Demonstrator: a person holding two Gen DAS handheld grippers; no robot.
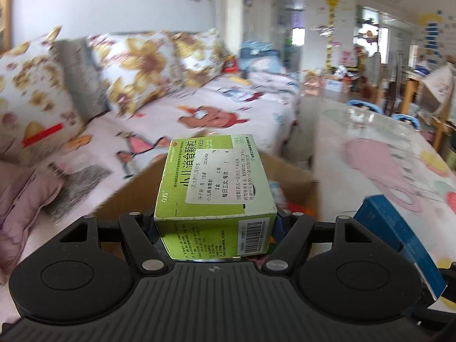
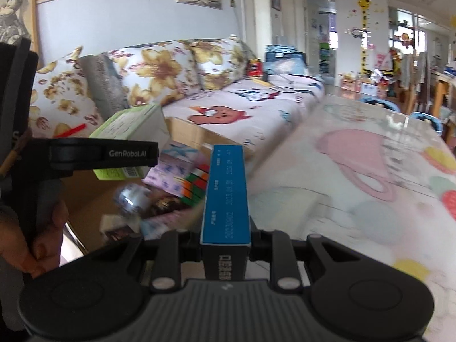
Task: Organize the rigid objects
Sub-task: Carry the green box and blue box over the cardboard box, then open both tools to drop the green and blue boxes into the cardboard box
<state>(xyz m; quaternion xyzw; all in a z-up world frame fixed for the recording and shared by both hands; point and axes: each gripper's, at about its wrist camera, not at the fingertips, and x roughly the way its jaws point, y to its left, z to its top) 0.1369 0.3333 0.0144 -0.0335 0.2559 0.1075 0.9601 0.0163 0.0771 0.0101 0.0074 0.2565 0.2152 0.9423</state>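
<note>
My left gripper (image 1: 215,222) is shut on a green medicine box (image 1: 216,182) with a white printed label, held over an open cardboard box (image 1: 296,176). The same green box (image 2: 128,131) and the left gripper (image 2: 102,154) show at the left of the right wrist view, with a hand (image 2: 45,236) on its handle. My right gripper (image 2: 225,242) is shut on a narrow blue box (image 2: 226,191), standing on edge; that blue box (image 1: 399,239) also appears at the lower right of the left wrist view. Inside the cardboard box (image 2: 188,134) lie a colour cube (image 2: 196,185), a shiny round object (image 2: 131,196) and other packets.
A sofa (image 1: 176,114) with floral cushions (image 2: 159,71) and a cartoon cover runs behind the cardboard box. To the right is a table (image 2: 370,171) under a glossy cartoon cloth. Blue stools (image 2: 424,119) and cluttered furniture stand at the far right.
</note>
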